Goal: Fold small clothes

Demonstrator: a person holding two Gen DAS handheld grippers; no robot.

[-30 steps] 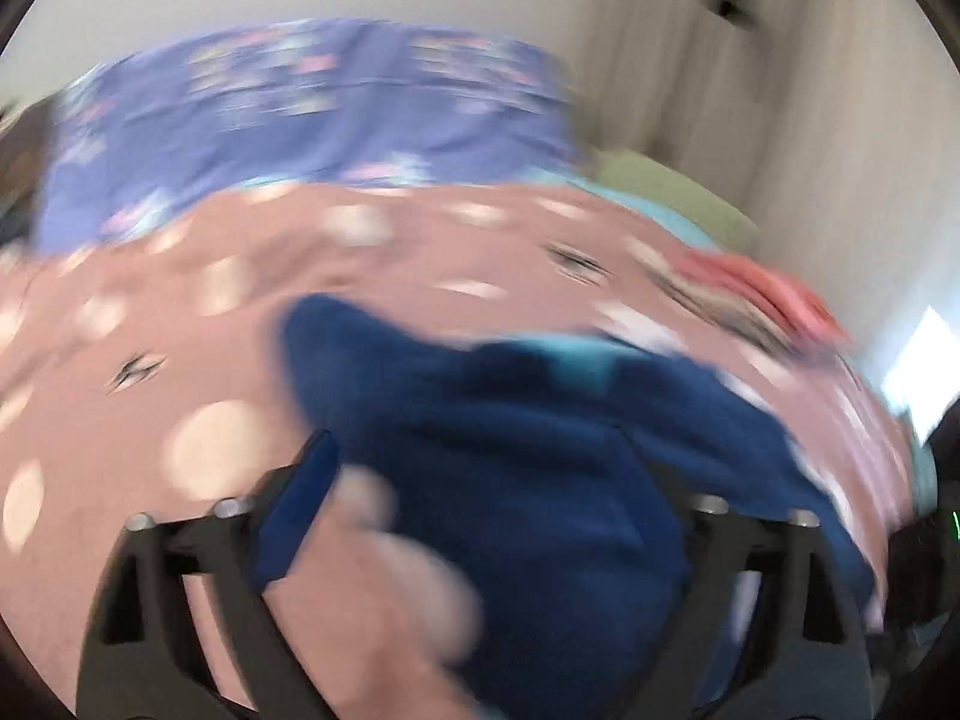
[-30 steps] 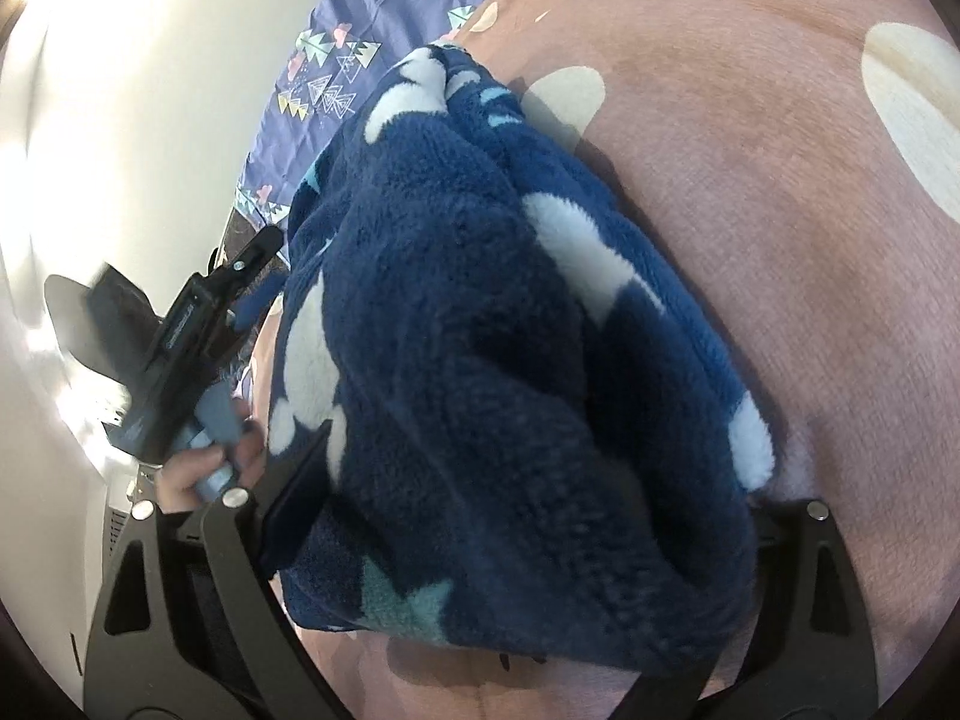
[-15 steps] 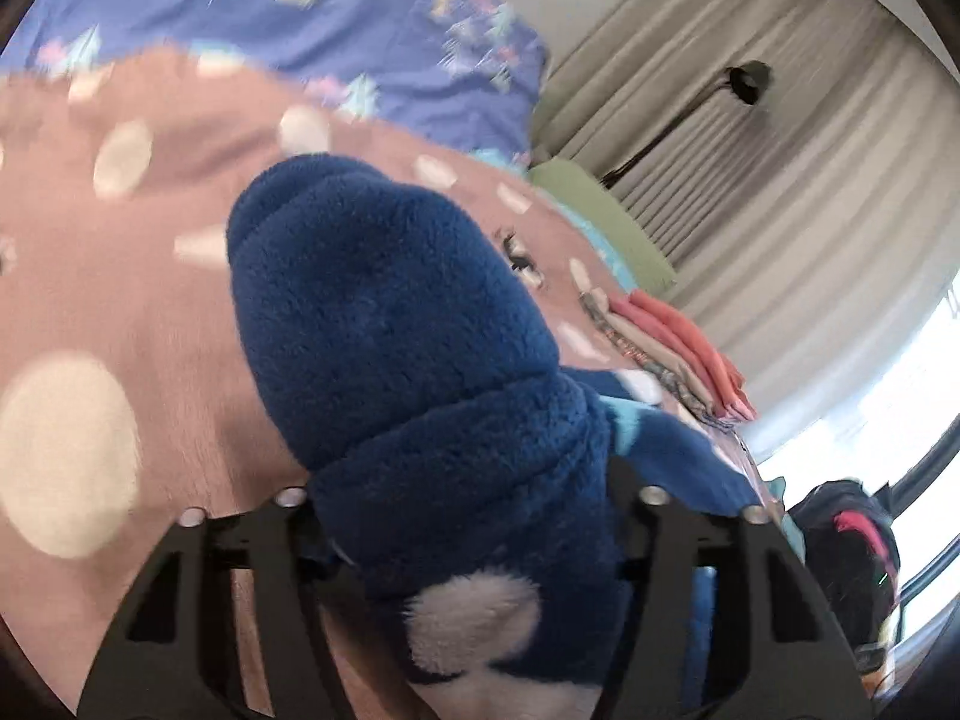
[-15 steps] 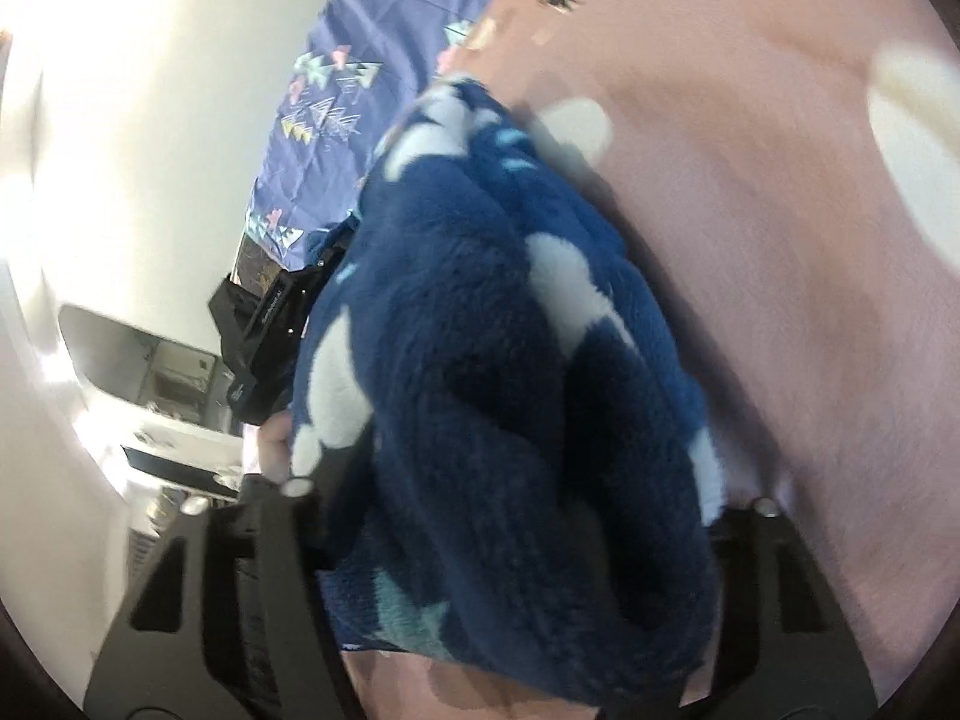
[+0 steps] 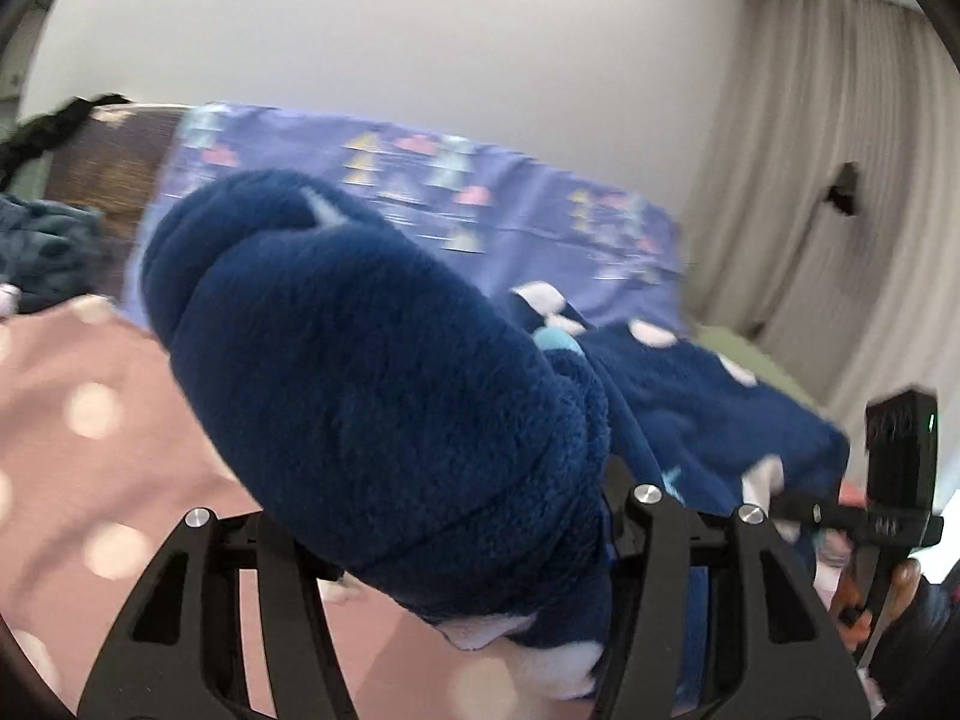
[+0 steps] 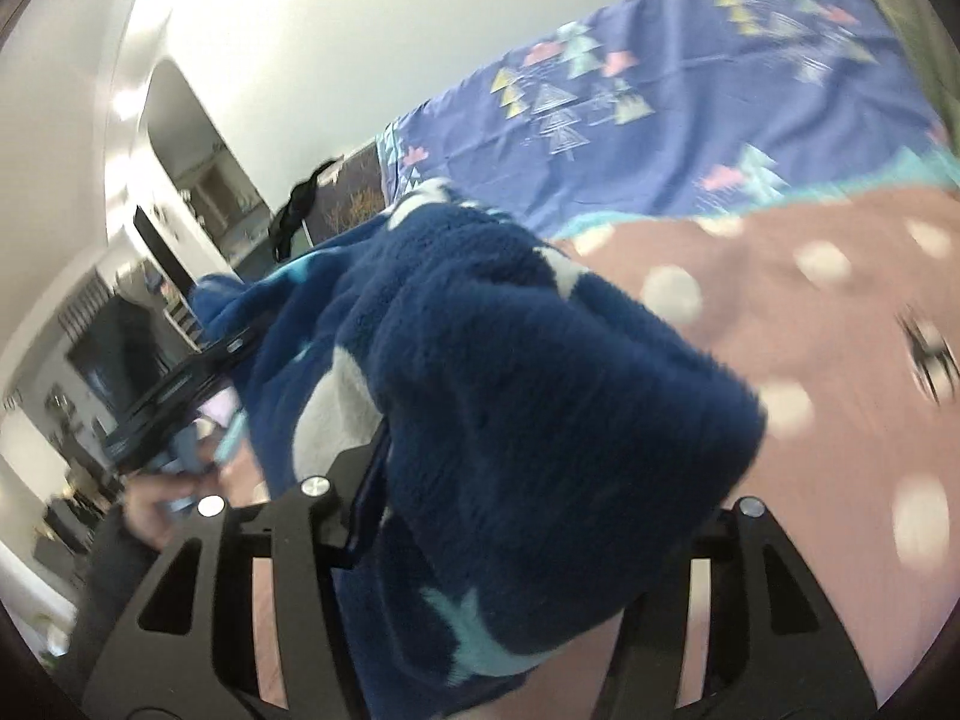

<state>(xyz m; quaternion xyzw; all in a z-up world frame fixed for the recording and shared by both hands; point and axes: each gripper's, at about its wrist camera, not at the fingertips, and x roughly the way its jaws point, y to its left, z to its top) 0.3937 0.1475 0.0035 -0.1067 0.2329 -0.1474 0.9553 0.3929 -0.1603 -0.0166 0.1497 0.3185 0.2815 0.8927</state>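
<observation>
Over the pink spotted bed cover, both grippers hold up one fluffy blue garment between them. The left gripper has closed on a fat bunch of it. The right gripper has just been closing and pinches another thick bunch. It looks soft, floppy and light, so it will sag in the middle. Holding it by its edges or corners would be better than by fat lumps.

Navy fleece garment bunched between left gripper fingers
</observation>
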